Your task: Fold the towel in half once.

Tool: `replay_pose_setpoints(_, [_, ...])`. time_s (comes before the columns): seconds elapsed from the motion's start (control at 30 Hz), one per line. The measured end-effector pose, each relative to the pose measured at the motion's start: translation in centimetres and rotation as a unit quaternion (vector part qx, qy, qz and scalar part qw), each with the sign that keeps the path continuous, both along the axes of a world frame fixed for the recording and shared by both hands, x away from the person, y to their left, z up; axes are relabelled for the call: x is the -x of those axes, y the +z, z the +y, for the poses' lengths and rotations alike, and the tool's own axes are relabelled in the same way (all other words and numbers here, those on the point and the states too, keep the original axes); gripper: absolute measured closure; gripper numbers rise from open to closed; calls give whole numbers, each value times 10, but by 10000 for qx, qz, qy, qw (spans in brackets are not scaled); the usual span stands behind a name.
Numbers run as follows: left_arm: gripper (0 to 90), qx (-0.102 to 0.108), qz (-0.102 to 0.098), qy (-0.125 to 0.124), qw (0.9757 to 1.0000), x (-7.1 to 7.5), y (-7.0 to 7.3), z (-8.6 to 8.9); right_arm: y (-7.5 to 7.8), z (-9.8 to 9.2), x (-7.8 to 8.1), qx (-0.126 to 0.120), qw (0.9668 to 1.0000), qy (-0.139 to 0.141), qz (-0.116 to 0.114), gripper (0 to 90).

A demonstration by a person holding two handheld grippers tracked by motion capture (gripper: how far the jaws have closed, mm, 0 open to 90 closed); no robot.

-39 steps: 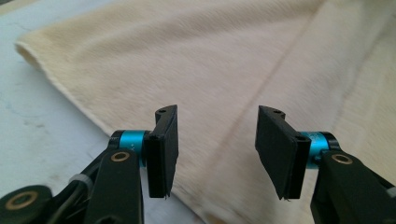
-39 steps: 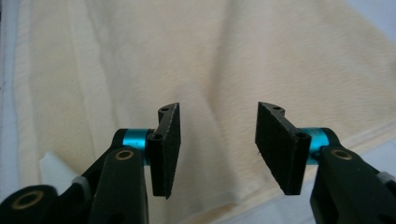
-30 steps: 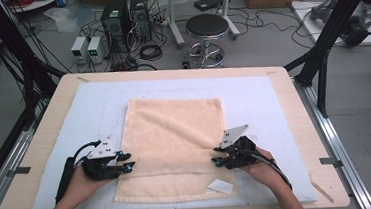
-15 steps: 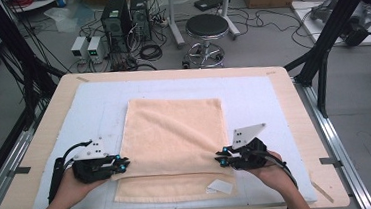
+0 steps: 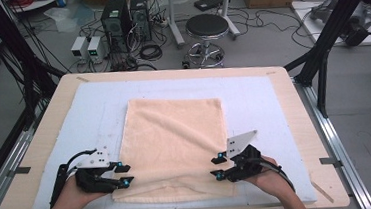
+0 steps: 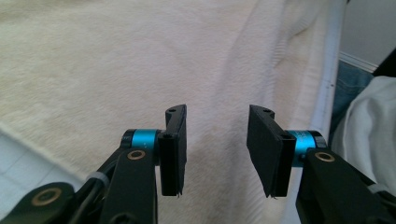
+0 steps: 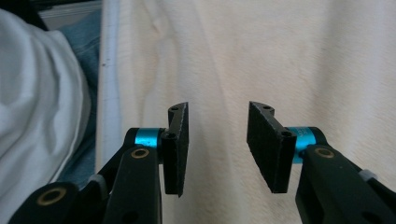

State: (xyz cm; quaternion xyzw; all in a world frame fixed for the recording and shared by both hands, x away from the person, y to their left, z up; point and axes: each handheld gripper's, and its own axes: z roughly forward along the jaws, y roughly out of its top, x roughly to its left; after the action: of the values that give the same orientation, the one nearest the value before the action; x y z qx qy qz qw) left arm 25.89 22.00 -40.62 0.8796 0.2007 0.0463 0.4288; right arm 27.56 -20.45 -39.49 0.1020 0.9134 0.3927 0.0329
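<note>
- Nearest me, my left gripper (image 5: 122,174) and right gripper (image 5: 217,165) sit at the two sides of the towel (image 5: 174,145), low down by its near hem, each pointing inward at the other.
- Both sets of jaws stand apart and have just been opening; in the left gripper view (image 6: 217,149) and the right gripper view (image 7: 218,147) nothing lies between the fingers, only terry cloth beyond them.
- I judge this the moment just after a release: the near hem looks doubled into a low band, and the grippers flank it because that is where a fold gets set down.
- Past the fingertips the towel lies flat on the pale mat (image 5: 263,98), which covers the wooden table (image 5: 297,111), its far edge well away from either gripper.
- The gripper views give me the pile and a soft crease close up, plus a white mat edge (image 6: 327,88); the high view alone gives the whole rectangle and how square it sits.
</note>
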Motion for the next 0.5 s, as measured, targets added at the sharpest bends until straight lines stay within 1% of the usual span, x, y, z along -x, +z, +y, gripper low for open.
replay_pose_setpoints(0.03, [624, -30, 31, -51, 10000, -1, -1, -2, -2, 2, 1, 74, 10000, 36, 31, 565])
replay_pose_setpoints(0.07, [653, -82, 12, -62, 9999, -1, -3, -3, -5, 4, 1, 182, 9998, 37, -2, 561])
replay_pose_setpoints(0.1, [670, -158, 22, -54, 9999, -2, -4, -5, -8, 6, 1, 352, 9994, 27, -28, 561])
replay_pose_setpoints(0.13, [715, -209, 57, -85, 9997, -3, -5, -6, -12, 7, 0, 462, 9989, -10, -21, 586])
replay_pose_setpoints(0.17, [755, -234, 88, -109, 9996, -4, -7, -6, -15, 8, -1, 498, 9987, -12, 97, 661])
replay_pose_setpoints(0.2, [792, -250, 89, -141, 9995, -4, -7, -7, -17, 8, -2, 539, 9984, 58, 154, 751])
replay_pose_setpoints(0.27, [831, -222, 91, -213, 9995, -2, -6, -6, -17, 8, -1, 580, 9981, 88, 181, 807])
replay_pose_setpoints(0.3, [837, -151, 108, -233, 9996, -1, -4, -4, -16, 7, 0, 483, 9984, 149, 247, 814])
replay_pose_setpoints(0.37, [840, 22, 120, -314, 9994, 0, 3, 1, -6, 2, 3, 231, 9990, 275, 261, 819])
replay_pose_setpoints(0.43, [837, 214, 141, -354, 9990, -3, 9, 5, 4, -3, 3, 9, 9990, 316, 302, 794])
replay_pose_setpoints(0.47, [824, 269, 211, -300, 9990, -8, 10, 6, 8, -5, 1, -100, 9988, 326, 348, 766])
replay_pose_setpoints(0.5, [769, 255, 254, -108, 9993, -13, 8, 6, 10, -6, -4, -126, 9989, 292, 349, 699])
